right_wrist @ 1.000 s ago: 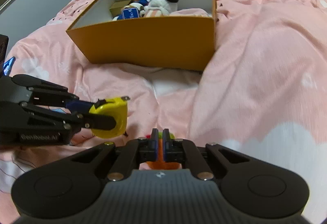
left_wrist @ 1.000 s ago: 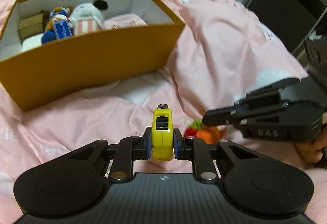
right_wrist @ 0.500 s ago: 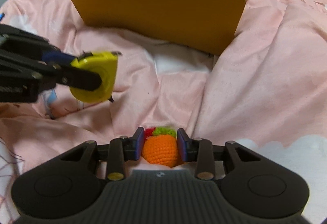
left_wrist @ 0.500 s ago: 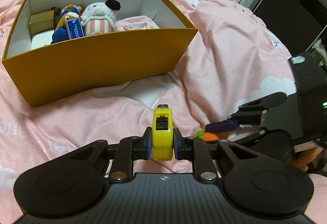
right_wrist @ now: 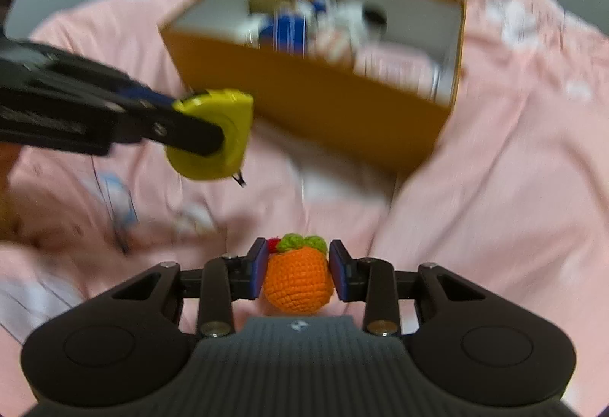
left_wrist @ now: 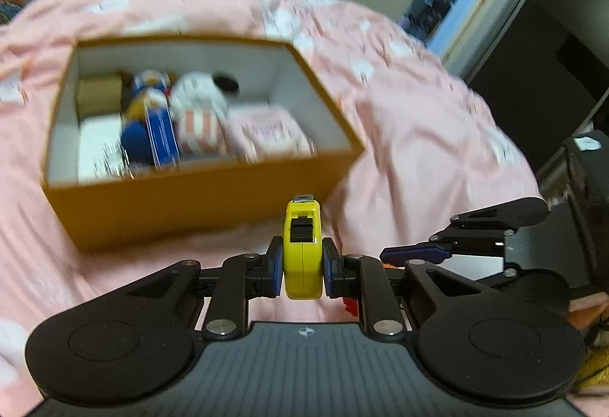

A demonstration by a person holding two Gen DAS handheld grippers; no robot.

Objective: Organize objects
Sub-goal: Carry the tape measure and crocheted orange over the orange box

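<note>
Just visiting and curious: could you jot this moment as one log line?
left hand-held gripper: shut on tape measure | right hand-held gripper: shut on crochet orange | orange box: ahead

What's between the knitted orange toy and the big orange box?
Only rumpled pink bedsheet, per the right wrist view, between the crocheted orange toy and the orange cardboard box.

My left gripper [left_wrist: 302, 266] clamps tape measure [left_wrist: 302, 249]; my right gripper [right_wrist: 298, 270], jaws just widened, pinches crocheted orange [right_wrist: 298, 282].
</note>
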